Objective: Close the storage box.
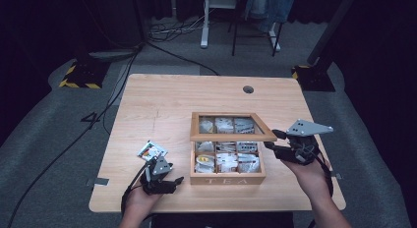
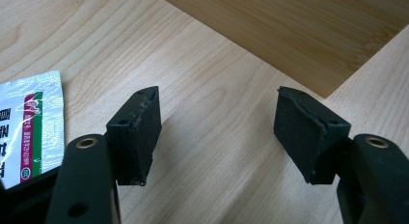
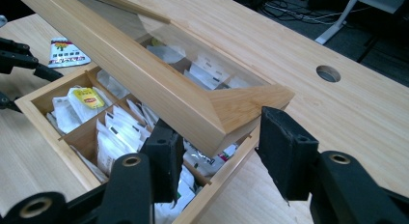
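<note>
Tea box (image 1: 227, 178) on table (image 1: 162, 98) near front edge, lid (image 1: 231, 135) half-raised; sachet (image 1: 151, 150) left of box; sachets in 6 compartments.

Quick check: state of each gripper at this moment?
Left gripper: open, empty, over the table.
Right gripper: jaws astride the tea box lid corner; grip cannot be told.

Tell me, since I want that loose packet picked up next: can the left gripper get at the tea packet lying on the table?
Probably yes. The left gripper has its jaws open and empty, the tea packet lies flat on bare table just beside it, and nothing stands between them.
</note>
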